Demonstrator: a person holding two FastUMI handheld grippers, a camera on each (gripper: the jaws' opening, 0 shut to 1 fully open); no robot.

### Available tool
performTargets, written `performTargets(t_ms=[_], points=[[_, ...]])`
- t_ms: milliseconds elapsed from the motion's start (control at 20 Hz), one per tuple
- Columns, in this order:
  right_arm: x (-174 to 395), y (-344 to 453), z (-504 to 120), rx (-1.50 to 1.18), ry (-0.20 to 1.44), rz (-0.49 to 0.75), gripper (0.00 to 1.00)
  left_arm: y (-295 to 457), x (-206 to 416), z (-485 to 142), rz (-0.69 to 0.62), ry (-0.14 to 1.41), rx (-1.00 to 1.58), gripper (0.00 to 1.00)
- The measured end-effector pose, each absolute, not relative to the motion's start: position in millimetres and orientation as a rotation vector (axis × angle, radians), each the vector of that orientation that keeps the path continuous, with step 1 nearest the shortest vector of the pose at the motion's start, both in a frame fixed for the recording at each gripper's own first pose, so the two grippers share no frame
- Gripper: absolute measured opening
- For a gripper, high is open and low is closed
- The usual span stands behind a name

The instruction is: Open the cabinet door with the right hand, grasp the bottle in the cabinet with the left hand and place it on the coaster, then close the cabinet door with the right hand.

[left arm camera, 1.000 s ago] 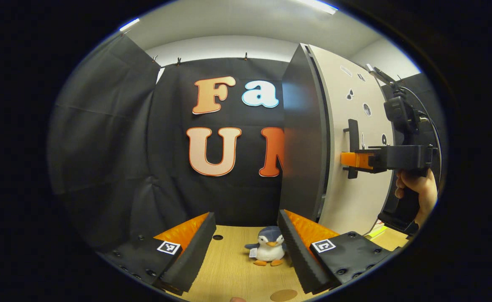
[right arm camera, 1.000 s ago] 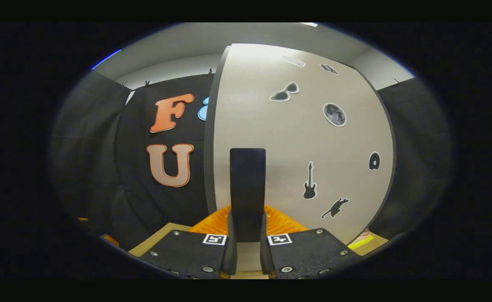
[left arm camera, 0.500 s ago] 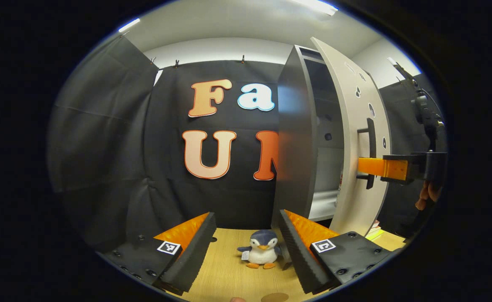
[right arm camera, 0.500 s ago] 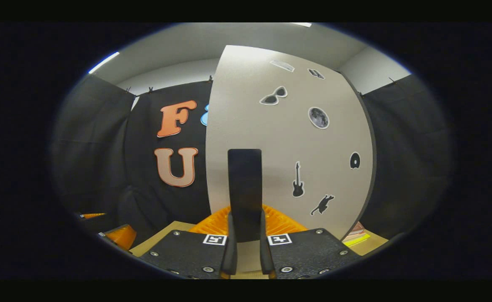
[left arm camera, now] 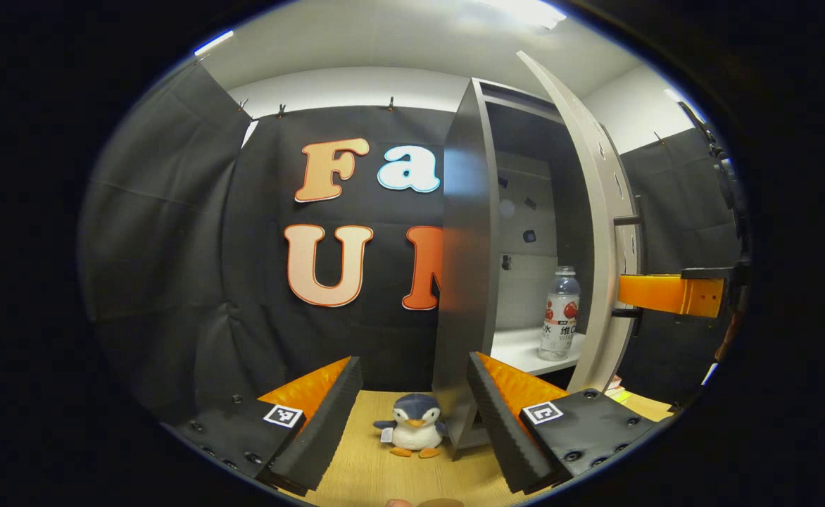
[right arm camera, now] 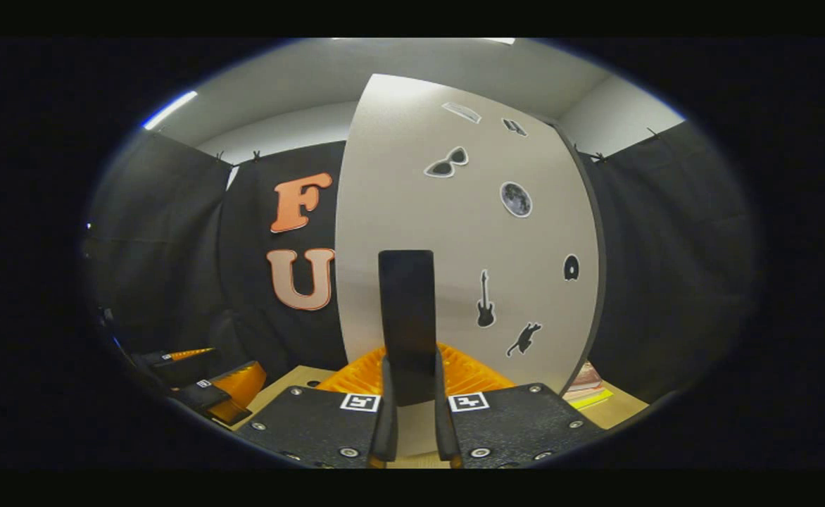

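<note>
The grey cabinet [left arm camera: 465, 267] stands with its door [left arm camera: 599, 211] swung about halfway out. On its white shelf a clear bottle [left arm camera: 560, 313] with a red label stands upright. My right gripper [right arm camera: 410, 380] is shut on the dark vertical door handle [right arm camera: 407, 310]; in the left gripper view the right gripper [left arm camera: 627, 292] meets the door's front. My left gripper [left arm camera: 412, 373] hangs open over the wooden table, left of and below the bottle, with nothing between its fingers. A sliver of the brown coaster [left arm camera: 441, 503] shows at the bottom edge.
A small plush penguin [left arm camera: 412, 429] sits on the wooden table [left arm camera: 363, 472] by the cabinet's near corner. A stack of books [right arm camera: 585, 391] lies behind the door's lower right. The door [right arm camera: 455, 232] carries several stickers. Black cloth walls the booth.
The door has swung from shut to about halfway out with my right gripper on its handle. The shelf and bottle came into sight. My left gripper drifted slightly right.
</note>
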State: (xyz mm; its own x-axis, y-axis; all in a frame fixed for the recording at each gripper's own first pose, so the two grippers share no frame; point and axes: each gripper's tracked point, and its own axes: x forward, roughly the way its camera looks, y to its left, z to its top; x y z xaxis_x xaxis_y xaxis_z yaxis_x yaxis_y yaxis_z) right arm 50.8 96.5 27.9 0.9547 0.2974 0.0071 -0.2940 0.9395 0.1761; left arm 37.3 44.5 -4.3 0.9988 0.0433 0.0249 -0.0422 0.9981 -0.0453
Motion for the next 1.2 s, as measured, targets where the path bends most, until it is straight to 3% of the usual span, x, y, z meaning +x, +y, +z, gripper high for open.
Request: performTargets(t_ms=[1200], points=[[-8,-25,9,0.218,0.069,0.272,0.22,-65,37,6,-0.121,-0.054,-0.039,0.98]])
